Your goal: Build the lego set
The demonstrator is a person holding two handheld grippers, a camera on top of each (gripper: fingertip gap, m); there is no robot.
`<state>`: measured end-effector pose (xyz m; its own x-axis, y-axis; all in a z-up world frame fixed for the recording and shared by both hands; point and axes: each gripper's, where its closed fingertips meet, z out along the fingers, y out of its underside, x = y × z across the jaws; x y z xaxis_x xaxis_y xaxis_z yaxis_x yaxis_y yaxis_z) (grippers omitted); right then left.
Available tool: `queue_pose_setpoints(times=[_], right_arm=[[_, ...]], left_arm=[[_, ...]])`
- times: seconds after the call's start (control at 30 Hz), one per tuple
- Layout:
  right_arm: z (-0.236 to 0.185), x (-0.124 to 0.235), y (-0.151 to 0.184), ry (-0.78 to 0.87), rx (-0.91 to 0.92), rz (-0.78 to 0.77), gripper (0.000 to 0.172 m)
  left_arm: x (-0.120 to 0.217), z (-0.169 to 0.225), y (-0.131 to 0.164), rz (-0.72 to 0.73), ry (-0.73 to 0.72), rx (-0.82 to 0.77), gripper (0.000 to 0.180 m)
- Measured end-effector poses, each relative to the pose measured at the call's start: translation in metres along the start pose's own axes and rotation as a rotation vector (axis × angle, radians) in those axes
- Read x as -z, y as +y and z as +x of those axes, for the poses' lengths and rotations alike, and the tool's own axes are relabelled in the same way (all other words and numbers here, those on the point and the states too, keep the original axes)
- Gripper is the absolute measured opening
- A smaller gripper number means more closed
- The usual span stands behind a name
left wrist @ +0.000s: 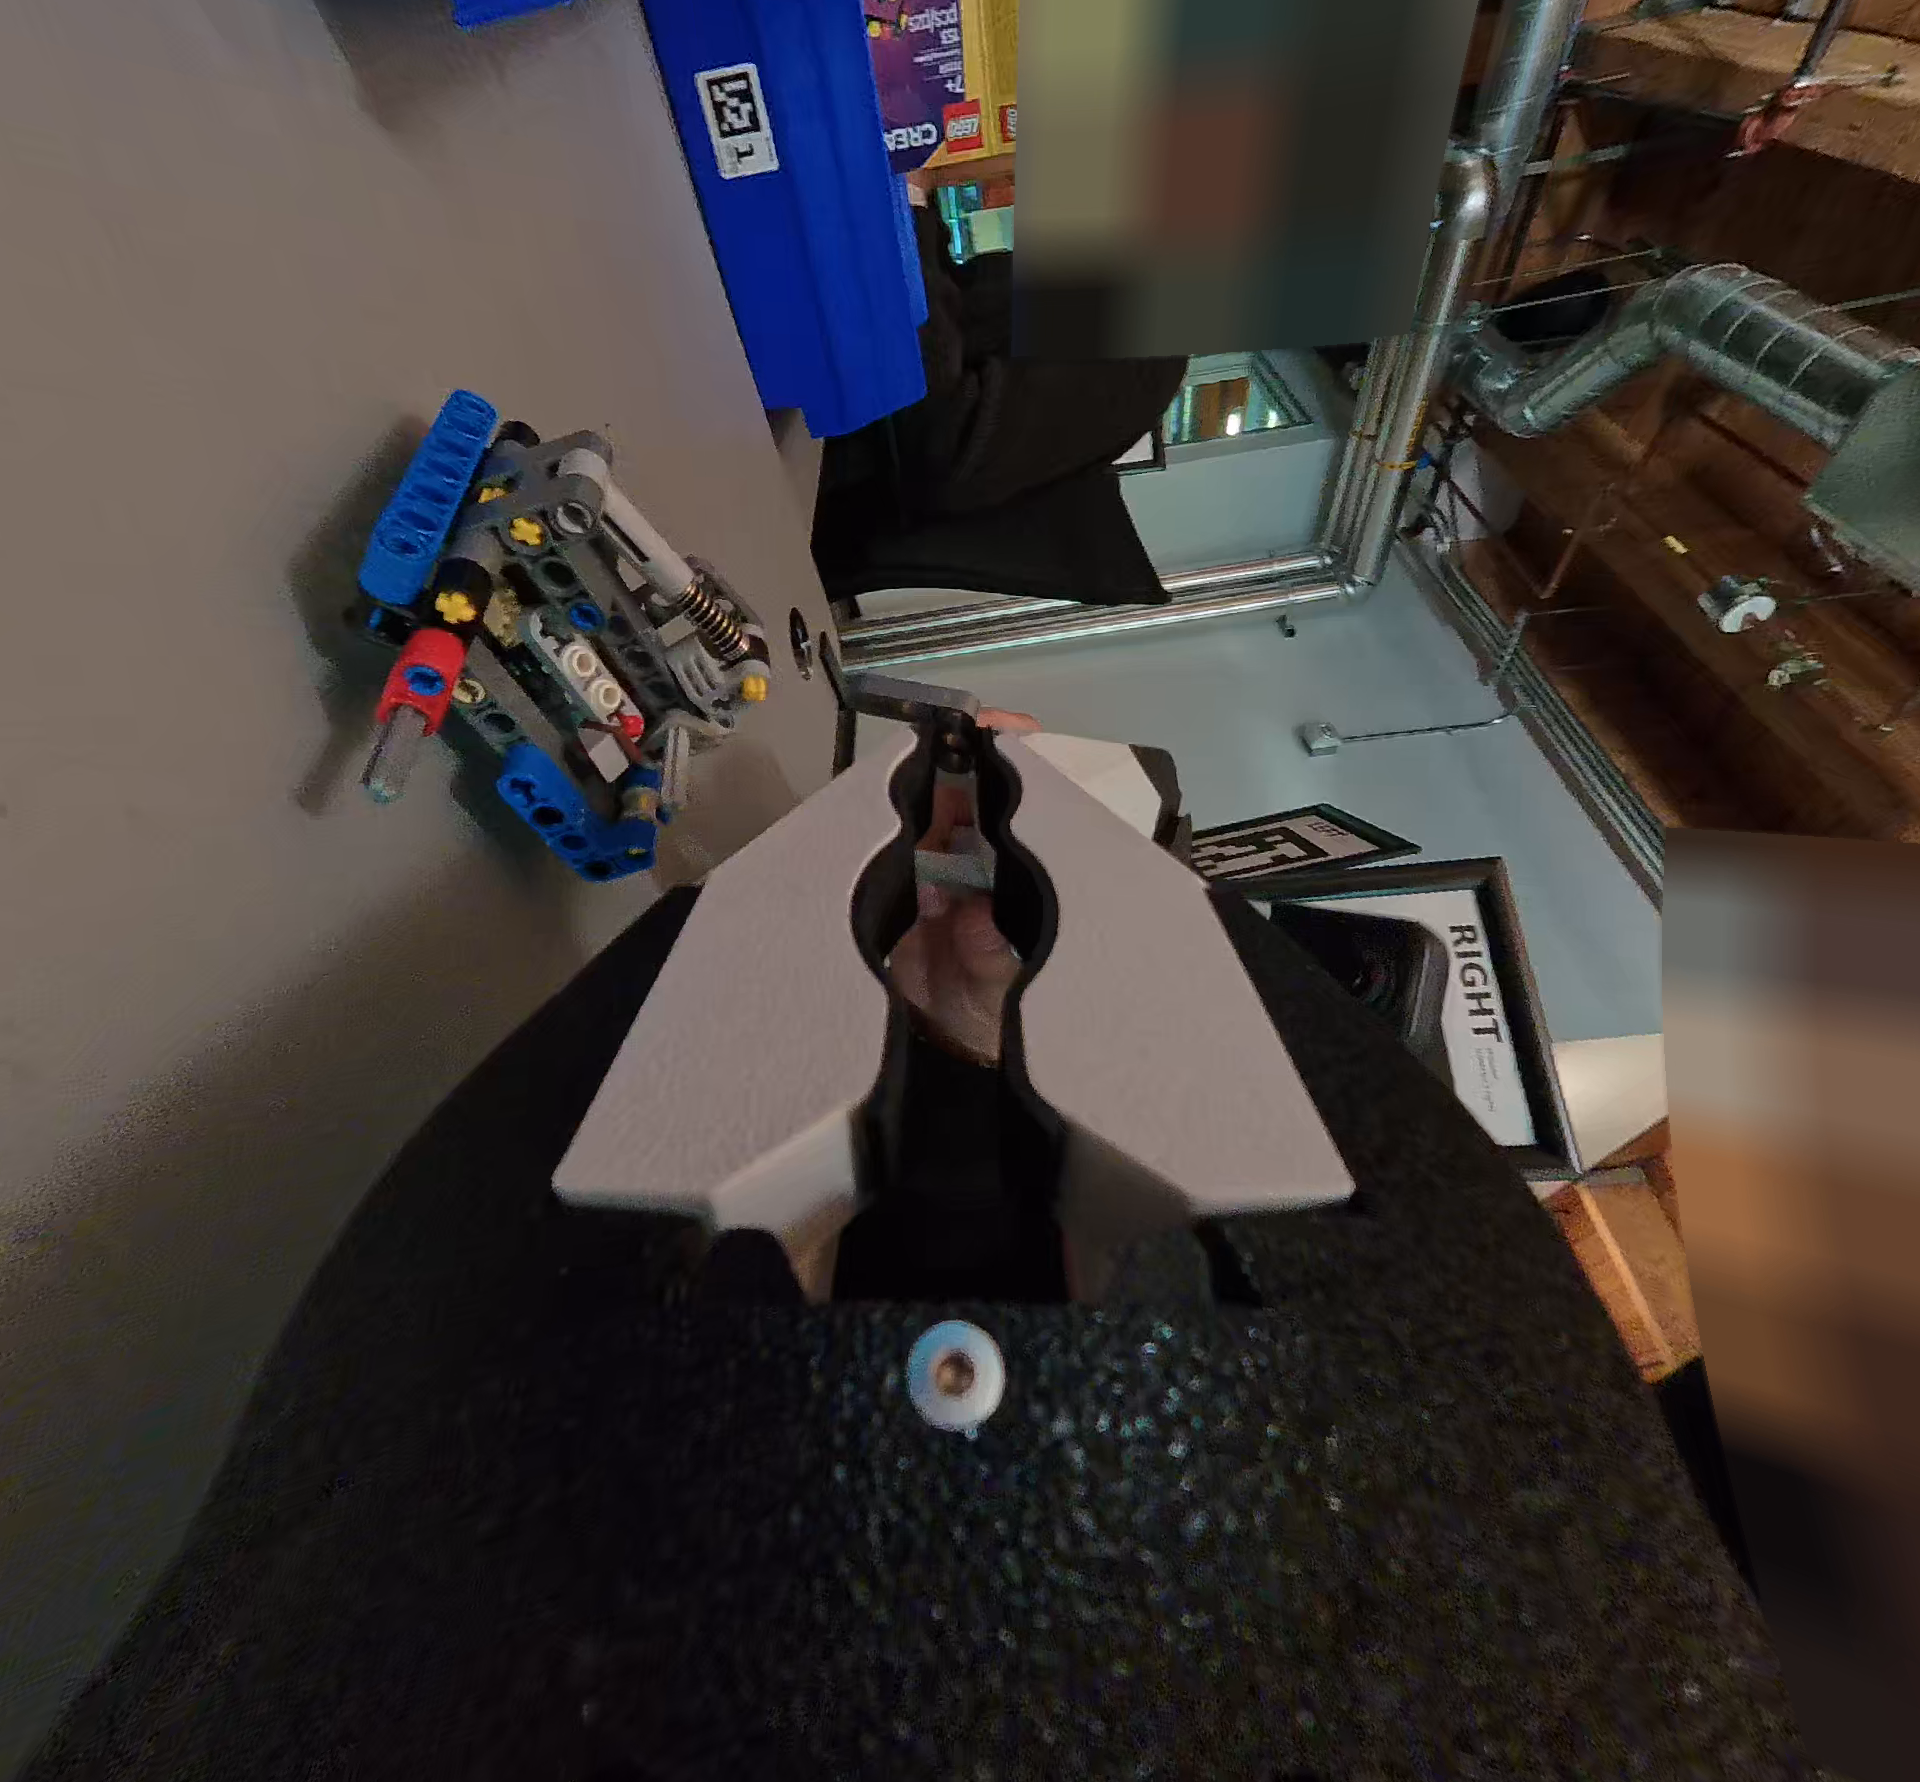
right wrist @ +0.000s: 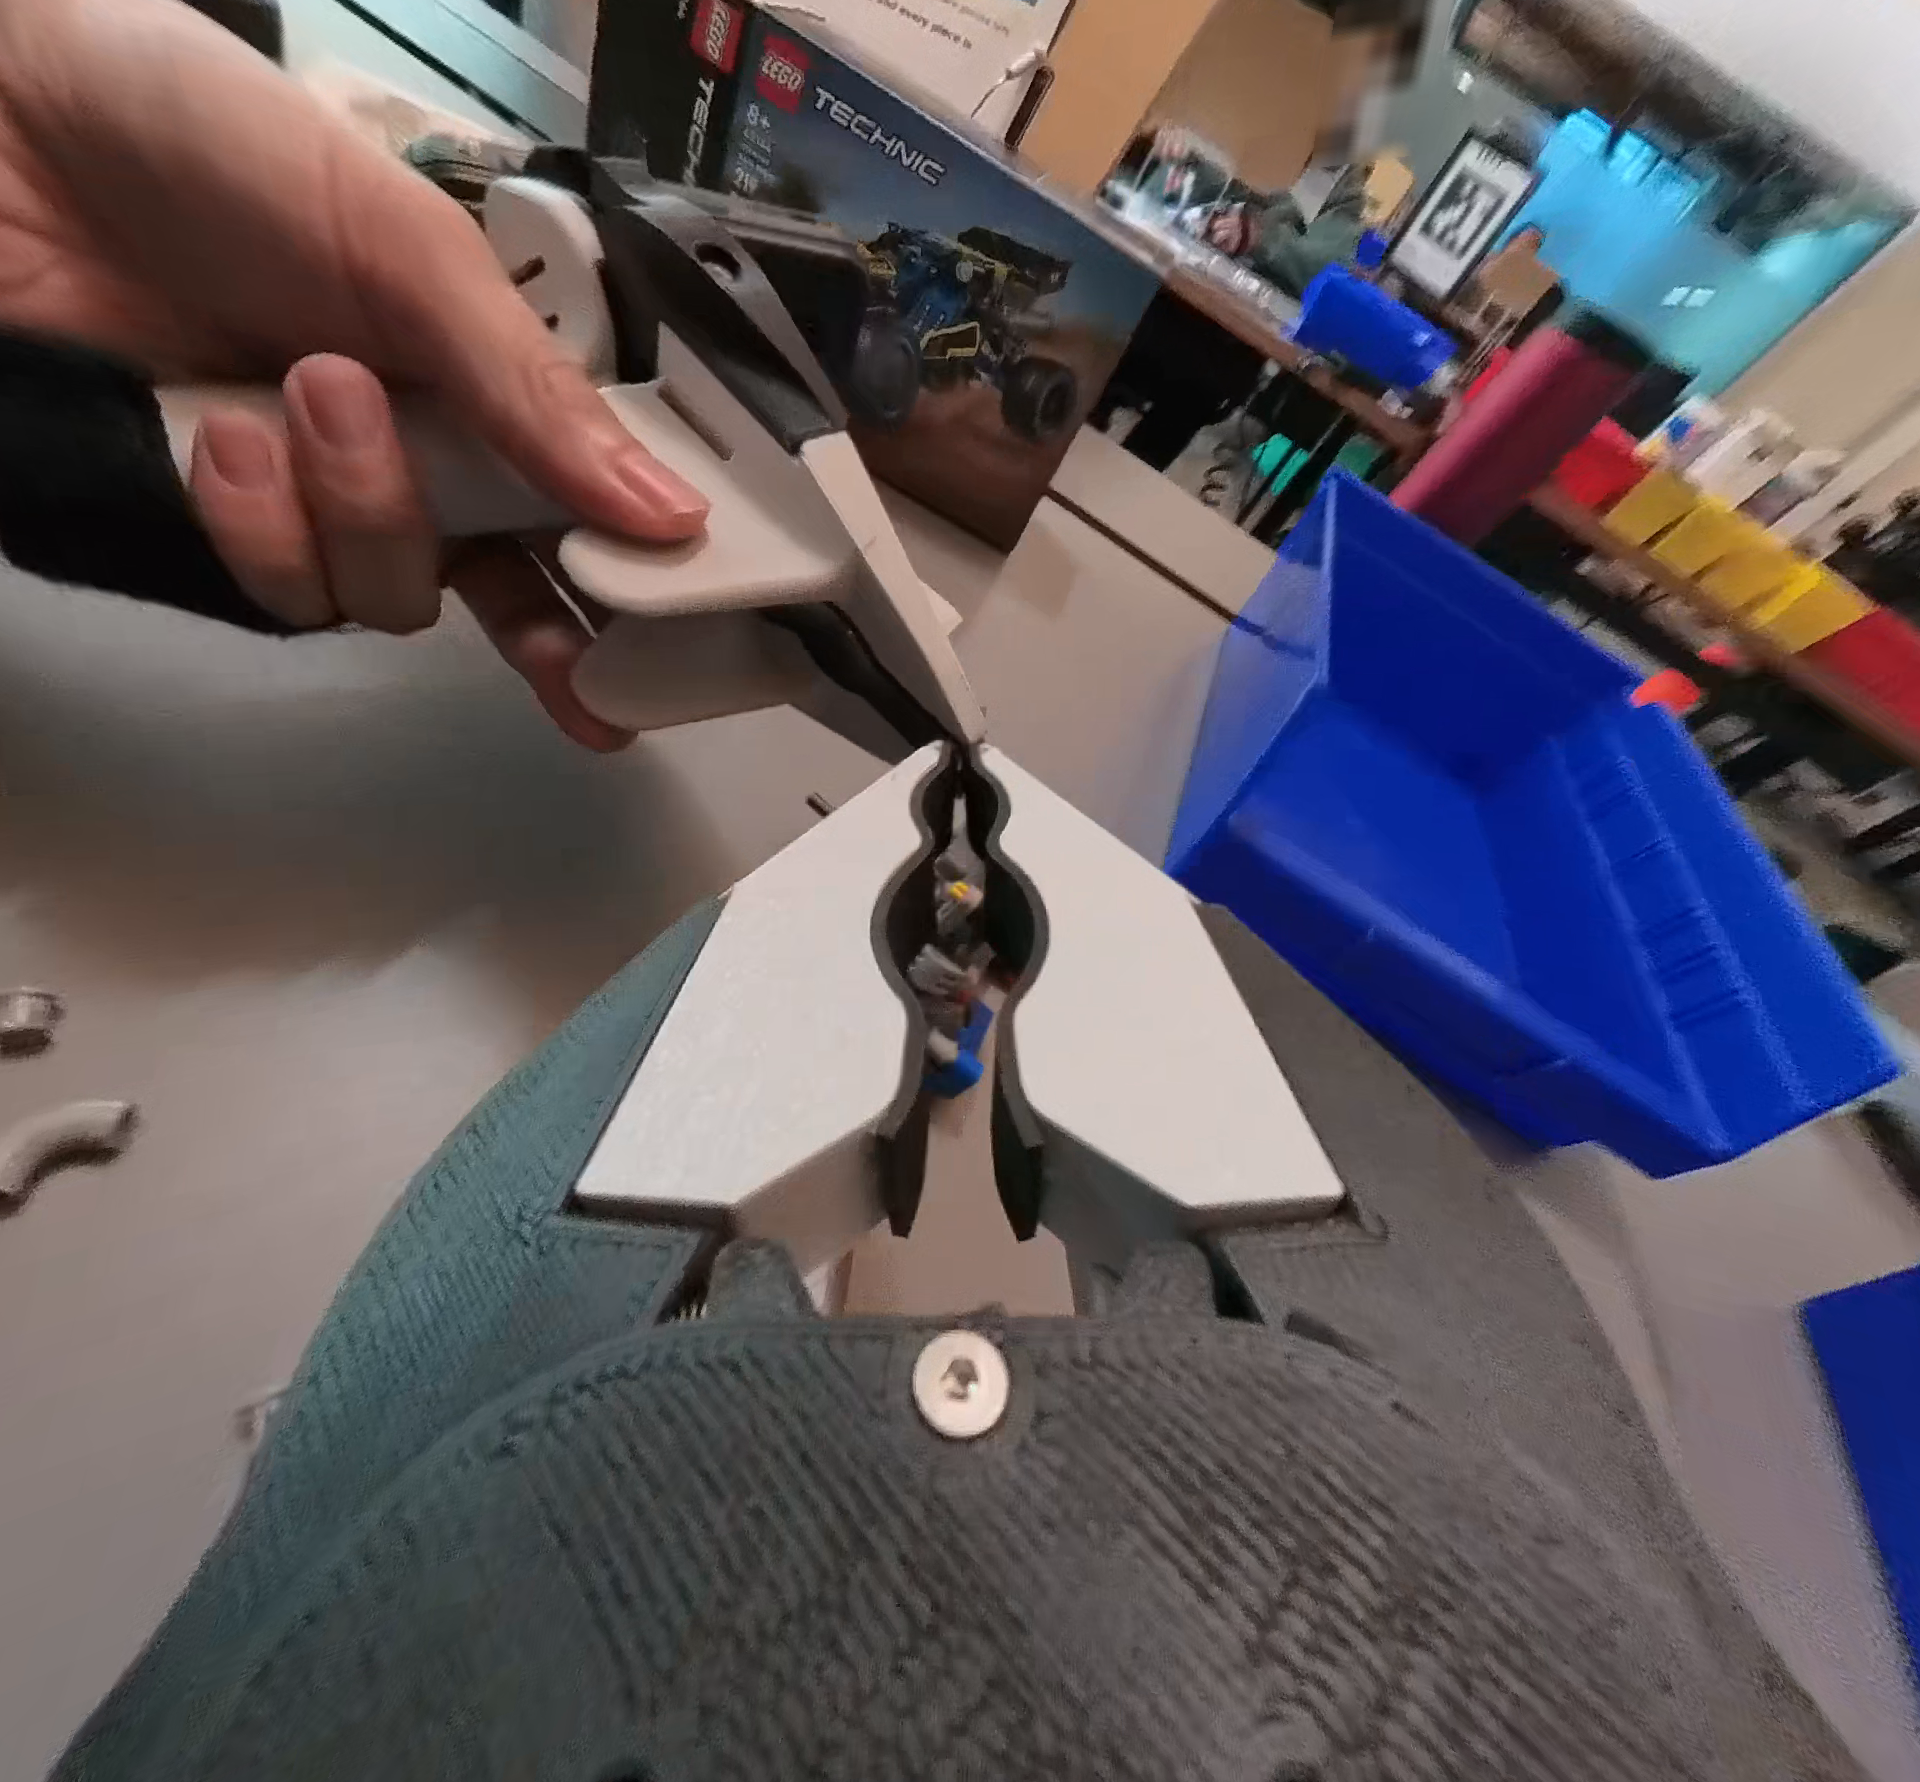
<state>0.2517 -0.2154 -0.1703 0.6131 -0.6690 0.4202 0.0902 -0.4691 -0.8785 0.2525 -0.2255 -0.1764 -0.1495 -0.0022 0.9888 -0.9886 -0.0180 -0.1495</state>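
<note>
1. The left gripper [left wrist: 951, 745] had its fingertips drawn together on a small dark grey angled piece [left wrist: 914, 698], which projected beyond the tips toward the table edge. The pads appeared to press on it.
2. Behind those tips, seen through the slot between the fingers, part of a hand and a pale grey part showed; what that part was could not be told.
3. A toy assembly of blue, grey, black, red and yellow bricks [left wrist: 540, 631], with a coil spring, lay on the grey table [left wrist: 208, 278], near the left gripper but apart from it.
4. A blue bin [left wrist: 800, 205] bearing a square marker label stood on the same table, farther off.
5. The right gripper [right wrist: 961, 766] had its fingertips closed together at the tip. Whether anything thin was pinched there could not be told.
6. The left gripper's pale fingers [right wrist: 914, 631], held by a hand [right wrist: 260, 298], met the right gripper's tips point to point.
7. Through the right gripper's slot, bits of the brick assembly [right wrist: 951, 994] were visible below.
8. A second blue bin [right wrist: 1507, 849] stood just beside the right gripper, and a dark toy box [right wrist: 852, 278] stood upright behind the hand.
</note>
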Motion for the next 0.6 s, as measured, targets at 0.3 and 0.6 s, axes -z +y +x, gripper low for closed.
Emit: queue_pose_setpoints(times=[0.3,0.6], right_arm=[[0.002,0.011,-0.011,-0.042,-0.064,0.044,0.001],[0.005,0.011,-0.011,0.009,0.022,0.011,0.0]], left_arm=[[0.0,0.02,0.004,0.013,0.027,-0.039,0.004],[-0.001,0.032,0.009,0.026,0.038,-0.083,0.004]])
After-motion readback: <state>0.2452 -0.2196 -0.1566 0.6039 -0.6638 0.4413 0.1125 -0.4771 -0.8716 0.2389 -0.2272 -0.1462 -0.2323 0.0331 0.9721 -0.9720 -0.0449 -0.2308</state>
